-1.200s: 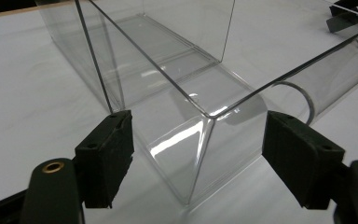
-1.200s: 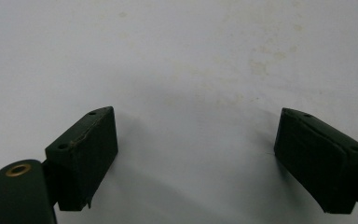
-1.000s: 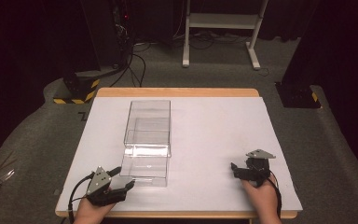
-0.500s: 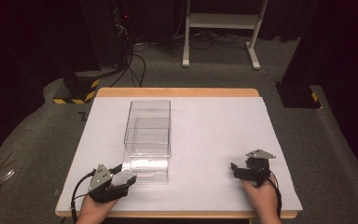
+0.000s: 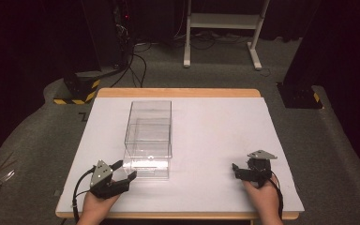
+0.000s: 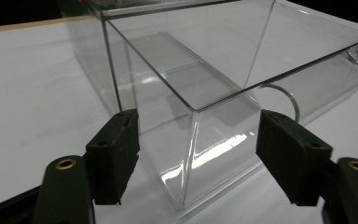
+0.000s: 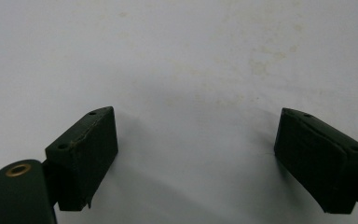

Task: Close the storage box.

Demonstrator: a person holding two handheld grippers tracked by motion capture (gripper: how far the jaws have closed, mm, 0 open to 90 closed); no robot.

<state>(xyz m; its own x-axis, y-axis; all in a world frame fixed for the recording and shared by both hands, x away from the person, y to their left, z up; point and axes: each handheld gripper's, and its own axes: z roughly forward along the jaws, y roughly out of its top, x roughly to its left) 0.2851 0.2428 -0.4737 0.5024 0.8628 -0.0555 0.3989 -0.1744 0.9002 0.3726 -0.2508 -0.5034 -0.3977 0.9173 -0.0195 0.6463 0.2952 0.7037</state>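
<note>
Near the surface's front, left gripper [image 6: 196,154] jaws, just opening, straddle the box [image 6: 214,88] corner; right gripper [image 7: 196,163] gapes.

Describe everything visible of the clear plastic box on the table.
The clear box is a long, see-through case of what looks like acrylic, with thin straight walls and sharp edges. It appears empty. A round hole shows in its near end wall. It lies flat on the white table top, left of centre, its long side running away from the person. The left hand-held gripper sits at its near left corner, jaws open either side of that corner; contact can't be made out.
</note>
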